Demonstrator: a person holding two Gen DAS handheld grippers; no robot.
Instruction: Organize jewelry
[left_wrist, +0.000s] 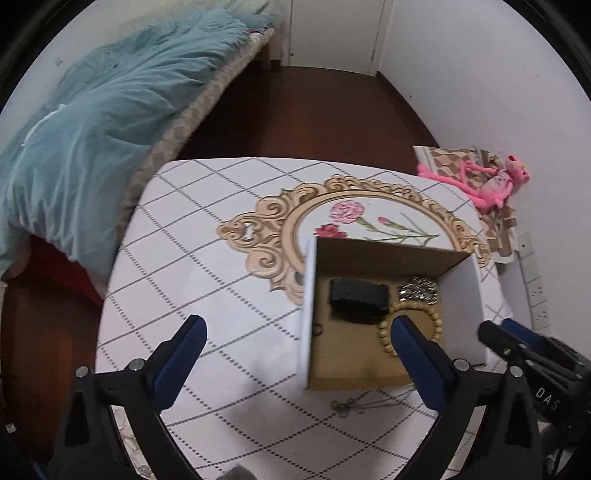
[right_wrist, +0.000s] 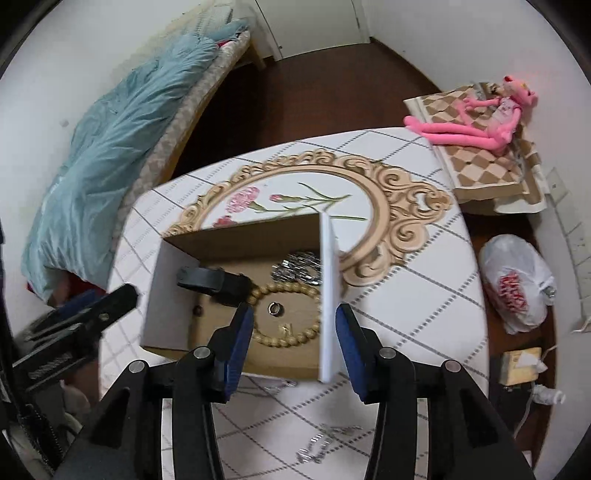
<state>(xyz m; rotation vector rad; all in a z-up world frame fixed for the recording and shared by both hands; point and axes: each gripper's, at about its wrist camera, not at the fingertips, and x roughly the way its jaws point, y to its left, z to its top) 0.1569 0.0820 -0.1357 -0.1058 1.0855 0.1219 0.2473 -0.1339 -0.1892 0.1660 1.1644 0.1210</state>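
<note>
Both your grippers, left gripper and right gripper, gape wide, holding nothing. Box holds beads; chain lies loose on the table at 6 o'clock of it, likely next.

We are seeing the open-topped box blocking the table centre; its tall white wall is standing between the right gripper's spread fingers. Bare tablecloth is lying free at 9 o'clock in the left view and 3 o'clock in the right. A thin chain is littering the 6 o'clock edge.
</note>
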